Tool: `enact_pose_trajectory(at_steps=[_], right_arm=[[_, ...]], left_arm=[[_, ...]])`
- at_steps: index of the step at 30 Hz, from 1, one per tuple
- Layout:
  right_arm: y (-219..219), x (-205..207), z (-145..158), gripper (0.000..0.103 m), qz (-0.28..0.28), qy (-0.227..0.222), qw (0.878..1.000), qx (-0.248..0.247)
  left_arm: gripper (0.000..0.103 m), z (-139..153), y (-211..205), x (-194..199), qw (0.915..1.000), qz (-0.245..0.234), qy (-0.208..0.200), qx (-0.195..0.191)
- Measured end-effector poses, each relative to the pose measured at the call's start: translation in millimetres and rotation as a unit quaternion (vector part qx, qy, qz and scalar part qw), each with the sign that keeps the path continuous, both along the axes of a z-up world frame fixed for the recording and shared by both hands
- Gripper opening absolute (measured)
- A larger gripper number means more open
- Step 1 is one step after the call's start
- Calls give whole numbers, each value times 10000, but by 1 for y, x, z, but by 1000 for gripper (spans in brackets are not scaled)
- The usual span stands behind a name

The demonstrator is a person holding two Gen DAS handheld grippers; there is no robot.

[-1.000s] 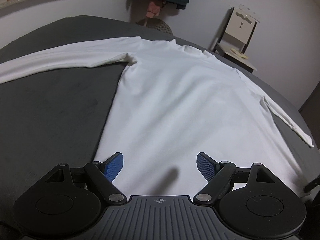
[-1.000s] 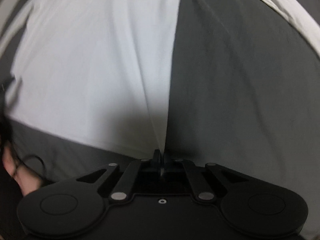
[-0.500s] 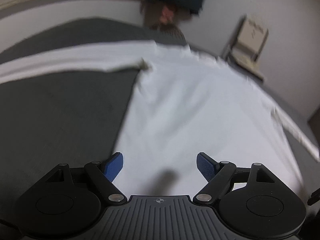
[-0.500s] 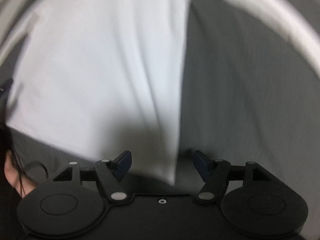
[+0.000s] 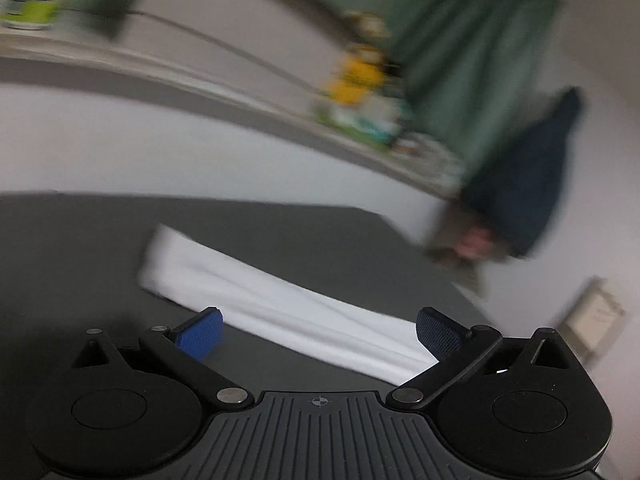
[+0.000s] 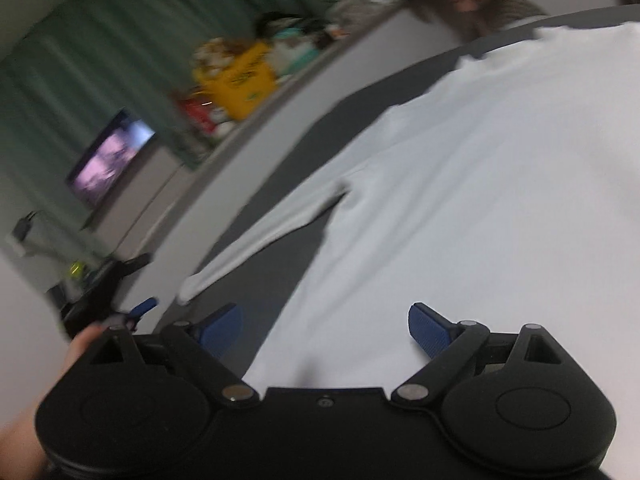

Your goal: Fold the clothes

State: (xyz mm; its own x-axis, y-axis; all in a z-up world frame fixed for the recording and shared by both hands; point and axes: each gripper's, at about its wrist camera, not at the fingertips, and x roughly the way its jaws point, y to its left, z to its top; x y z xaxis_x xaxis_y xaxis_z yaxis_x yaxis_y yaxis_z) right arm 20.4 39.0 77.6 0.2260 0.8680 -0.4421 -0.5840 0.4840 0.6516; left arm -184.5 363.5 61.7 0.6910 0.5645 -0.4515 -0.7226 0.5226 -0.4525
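**Both grippers opening over the shirt**

My left gripper (image 5: 318, 330) and right gripper (image 6: 324, 330) are opening, nothing between them. The white shirt (image 6: 480, 208) lies flat on the grey bed (image 5: 80, 248). Beyond, the yellow bag's (image 6: 240, 76) print blurs unreadable.

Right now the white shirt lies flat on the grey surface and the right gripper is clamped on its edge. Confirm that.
Wrong on the grip. In the right wrist view the right gripper is opening, its blue pads apart above the white shirt and pinching nothing. The shirt does lie flat on the grey surface.
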Motion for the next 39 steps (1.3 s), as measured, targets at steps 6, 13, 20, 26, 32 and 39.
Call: enact_pose_trajectory(at_steps=[6, 13, 20, 26, 32, 39], right_arm=[[3, 16, -21, 91, 541, -111, 9982, -235], [-1, 15, -18, 91, 384, 22, 9993, -10], [-14, 24, -9, 91, 5, 191, 9991, 385], [-44, 36, 8, 91, -650, 369, 9924, 973], [-84, 52, 19, 95, -991, 661, 9799, 1601], [-97, 80, -25, 95, -1574, 2036, 9568, 1351]], left_arm=[[102, -26, 84, 10, 9969, 411, 654, -127], [31, -54, 119, 41, 9915, 484, 753, -944], [2, -4, 78, 82, 9979, -240, -243, -543], [2, 71, -81, 141, 9570, -2613, -1227, 275], [2, 20, -236, 180, 9213, -3826, -688, -42], [7, -28, -322, 202, 8828, -4464, 1177, 870]])
